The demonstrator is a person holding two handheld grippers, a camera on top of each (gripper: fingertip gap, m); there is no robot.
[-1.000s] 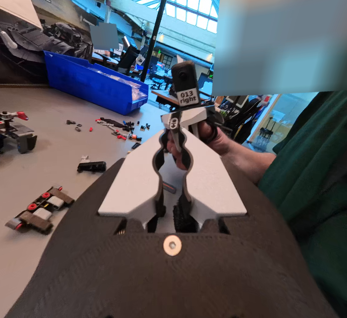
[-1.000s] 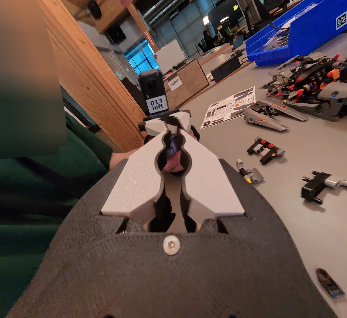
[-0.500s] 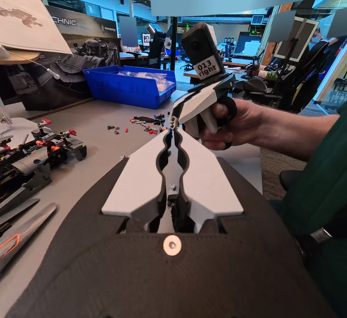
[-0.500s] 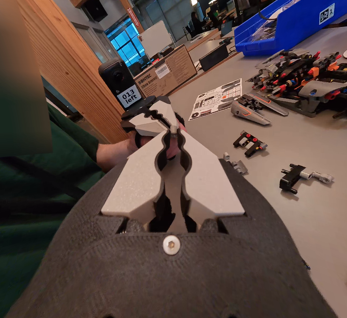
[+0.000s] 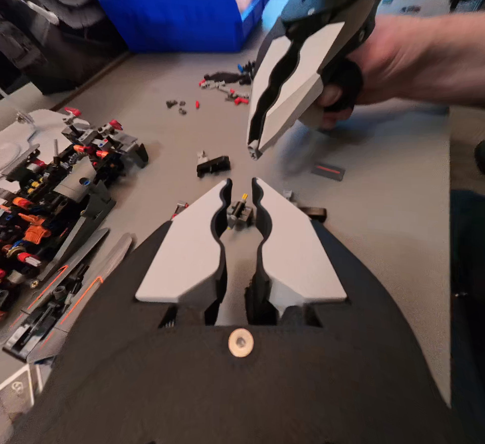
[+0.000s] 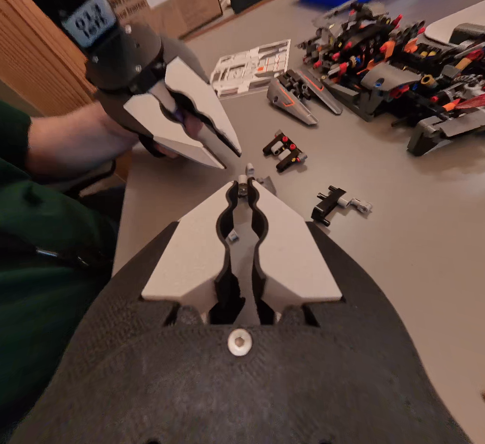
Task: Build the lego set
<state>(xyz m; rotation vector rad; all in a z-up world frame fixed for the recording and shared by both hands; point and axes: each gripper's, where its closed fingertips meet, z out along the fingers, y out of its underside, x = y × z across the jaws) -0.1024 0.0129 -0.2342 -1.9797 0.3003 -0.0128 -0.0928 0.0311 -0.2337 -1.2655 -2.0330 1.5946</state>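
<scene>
My left gripper (image 5: 241, 182) is open and empty, pointing down at the grey table (image 5: 367, 221). A small grey and black piece with a yellow axle (image 5: 240, 211) lies on the table under the gap between its fingers, untouched. My right gripper (image 6: 242, 184) is shut on a small light grey connector (image 6: 242, 181) at its tips. In the left wrist view the right gripper (image 5: 254, 152) hovers just beyond my left fingertips with the connector (image 5: 253, 150) in it. In the right wrist view the left gripper (image 6: 232, 160) shows open, close to the right tips.
The large black Lego car model (image 6: 393, 64) stands at the side, also in the left wrist view (image 5: 52, 195). Nearby lie a black piece with a grey pin (image 6: 338, 204), a black sub-assembly with red pins (image 6: 284, 150), a grey panel (image 6: 291, 101), a sticker sheet (image 6: 252, 69), a dark red-striped tile (image 5: 328, 170) and loose small parts (image 5: 225, 85). A blue bin (image 5: 183, 11) stands behind. Between my right fingertips and the dark red-striped tile (image 5: 328, 170) there is roughly 10 cm.
Both grippers have swung down from mid-air towards the table. The left jaws, shut against the right gripper's tip half a second ago, now stand open. The right still holds the grey connector.
</scene>
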